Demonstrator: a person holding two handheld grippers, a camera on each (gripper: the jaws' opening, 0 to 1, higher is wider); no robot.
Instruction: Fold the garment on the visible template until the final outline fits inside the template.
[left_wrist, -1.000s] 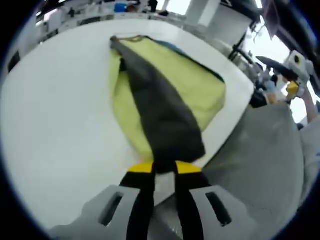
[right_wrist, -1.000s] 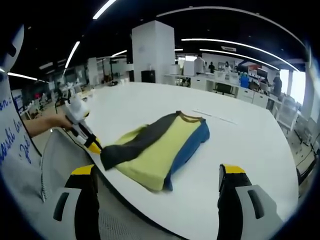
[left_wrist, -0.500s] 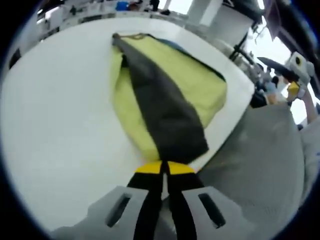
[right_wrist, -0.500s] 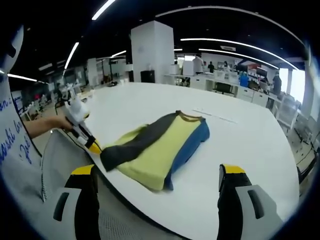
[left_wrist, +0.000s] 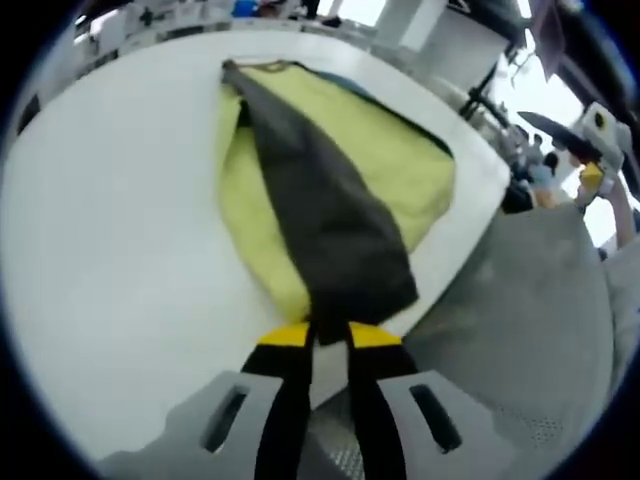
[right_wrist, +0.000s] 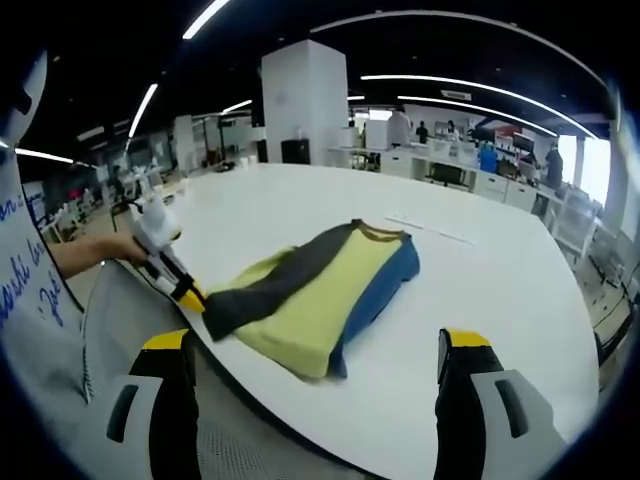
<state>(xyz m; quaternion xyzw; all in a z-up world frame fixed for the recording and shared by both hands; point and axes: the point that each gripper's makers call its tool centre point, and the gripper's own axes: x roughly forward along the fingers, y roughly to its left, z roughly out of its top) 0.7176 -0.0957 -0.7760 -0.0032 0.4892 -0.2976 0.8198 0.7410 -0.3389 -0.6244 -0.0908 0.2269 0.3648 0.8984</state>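
Note:
A yellow garment (left_wrist: 400, 170) with a dark grey sleeve (left_wrist: 320, 210) folded across it lies at the near edge of the white table (left_wrist: 110, 220). My left gripper (left_wrist: 330, 338) is at the sleeve's cuff, its yellow-tipped jaws a little apart with the cuff end between them. In the right gripper view the garment (right_wrist: 320, 290) shows a blue side, and the left gripper (right_wrist: 182, 287) touches the sleeve end at the table edge. My right gripper (right_wrist: 312, 345) hovers wide open in front of the table, holding nothing. It also appears as the right gripper (left_wrist: 590, 150) at the far right of the left gripper view.
A person's hand (right_wrist: 100, 248) holds the left gripper. Grey mesh fabric (right_wrist: 130, 310) lies below the table edge. Desks, a white pillar (right_wrist: 305, 100) and people stand far behind. The table surface (right_wrist: 500, 290) around the garment is bare white.
The left gripper's jaws, nearly together on the cuff half a second ago, have parted again. The sleeve end shifted slightly. The right gripper has stayed still.

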